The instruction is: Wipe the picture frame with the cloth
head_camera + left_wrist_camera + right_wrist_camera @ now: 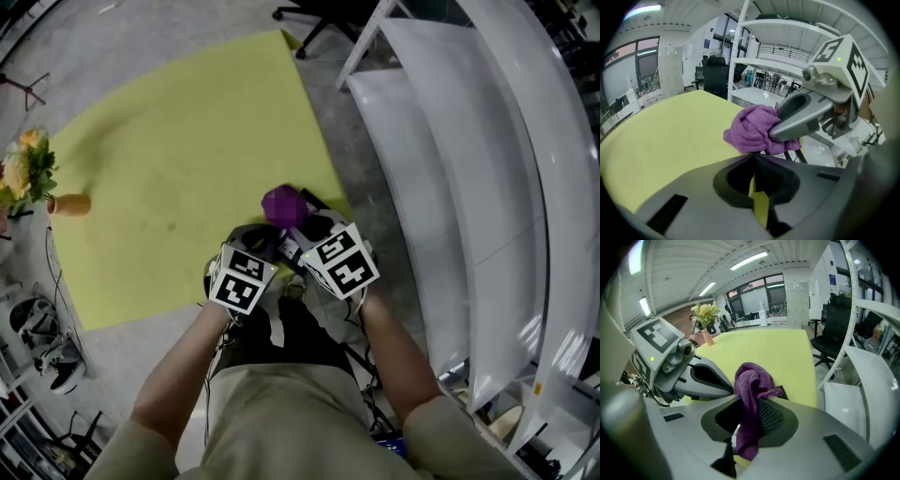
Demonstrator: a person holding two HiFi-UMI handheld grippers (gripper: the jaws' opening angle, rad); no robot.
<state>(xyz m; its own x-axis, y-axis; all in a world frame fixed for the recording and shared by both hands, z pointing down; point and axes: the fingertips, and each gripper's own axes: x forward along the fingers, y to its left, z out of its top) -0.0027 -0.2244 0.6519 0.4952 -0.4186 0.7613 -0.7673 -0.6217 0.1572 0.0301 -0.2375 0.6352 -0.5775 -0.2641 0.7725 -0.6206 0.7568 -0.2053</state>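
Far left: flowers point(23, 169) at the edge of the yellow table point(187, 131). Lower centre: left tongs point(753, 161) had their jaws pinched together with nothing in them. Close beside them on the right, the right tongs point(749, 401) were clamped on the purple cloth point(281, 204), bunched up and poking past the tips toward the table. I couldn't pin down the picture frame. Only a dark flat corner point(317, 200) showed just beyond the cloth, at the table's near edge. That was probably it. If so, it lay dead ahead of the cloth-holding tongs, the nearer pair; long axis unreadable. Far right: white shelves point(441, 141).
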